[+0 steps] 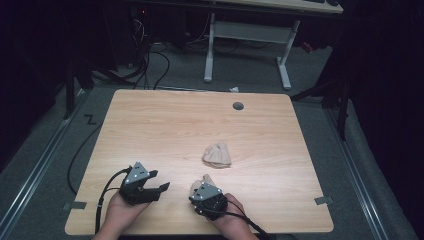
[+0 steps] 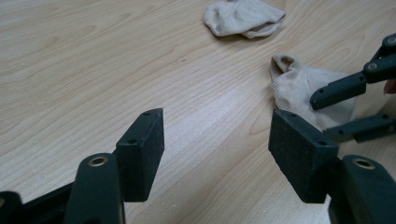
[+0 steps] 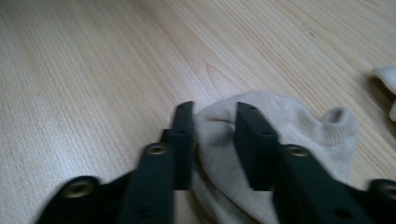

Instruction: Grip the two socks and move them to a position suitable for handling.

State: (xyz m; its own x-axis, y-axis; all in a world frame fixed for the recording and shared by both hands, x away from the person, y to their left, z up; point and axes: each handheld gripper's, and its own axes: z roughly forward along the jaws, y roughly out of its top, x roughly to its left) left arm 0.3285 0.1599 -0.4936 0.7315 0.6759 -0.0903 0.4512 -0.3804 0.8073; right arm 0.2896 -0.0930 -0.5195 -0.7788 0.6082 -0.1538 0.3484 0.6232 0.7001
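My right gripper (image 3: 212, 140) straddles the near beige sock (image 3: 299, 135) on the surface (image 1: 165, 125), jaws apart and not clamping it. My left gripper (image 2: 217, 156) hangs released beside it.

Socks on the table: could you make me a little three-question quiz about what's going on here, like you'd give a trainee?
1. True or false: the left gripper has a sock between its jaws.
2. Which gripper is at the near sock? A) left B) right C) both
3. Fill in: the far sock lies crumpled nearer the ____ of the wooden table than the grippers do.

Key
1. False: its jaws stand open over bare wood.
2. B: the right gripper has its jaws either side of a fold of that sock, not clearly pressing on it.
3. Middle.
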